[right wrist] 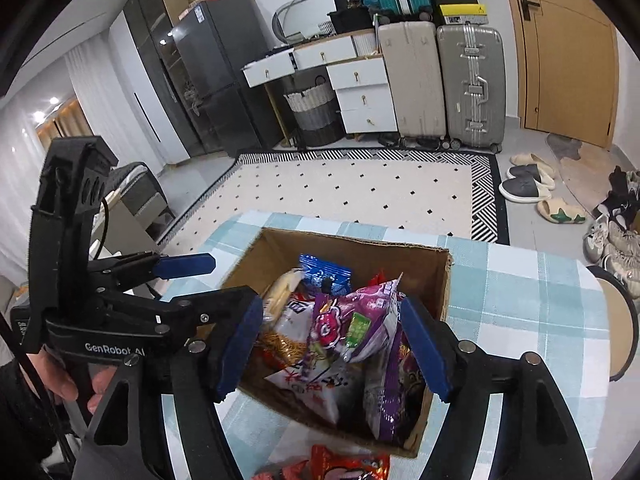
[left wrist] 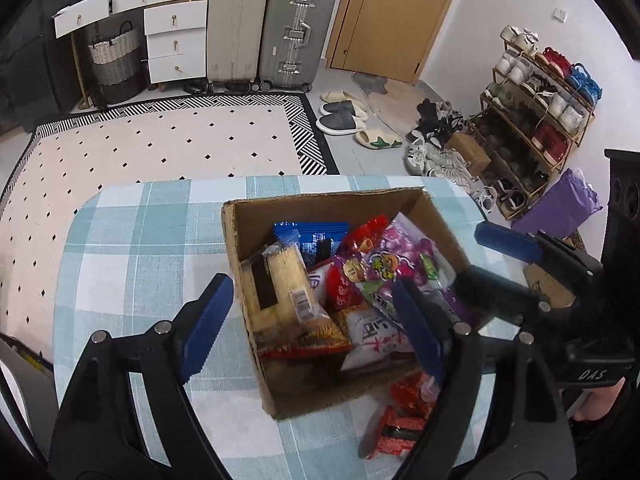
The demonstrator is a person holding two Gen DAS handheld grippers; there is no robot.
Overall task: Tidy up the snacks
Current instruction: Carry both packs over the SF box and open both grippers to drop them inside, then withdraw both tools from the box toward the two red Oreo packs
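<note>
Both pairs of blue-padded fingers stand apart with nothing clamped between them. On the left gripper (left wrist: 308, 320), one finger hangs over the bare tablecloth outside the cardboard box (left wrist: 240, 248), and the other (left wrist: 416, 328) hangs above the packets inside, so the box's near-left wall lies between them without touching either pad. The right gripper (right wrist: 334, 344) sits over the box's near end, its fingers straddling a purple snack bag (right wrist: 360, 320); the pads appear clear of the film, though actual contact cannot be confirmed. That bag lies directly ahead of and below the right fingers, its long axis running roughly away from the camera, so the right hand is judged the nearer one for handling it. Outside the box, at its near corner, lie red-wrapped snacks (left wrist: 404, 420): at least two, the exact count being unclear. Inside the box, the packets are heaped and overlapping: one blue bag (left wrist: 316, 236) at the far end, one pale cracker pack (left wrist: 286, 280) along the left wall, one white bag (left wrist: 372, 332), and several red ones that cannot be counted reliably. One box stands on the checked tablecloth (left wrist: 140, 240), occupying the table's centre. Two grippers are present. Beyond the table lie a patterned rug (left wrist: 160, 148) and two upright suitcases (left wrist: 272, 28).
</note>
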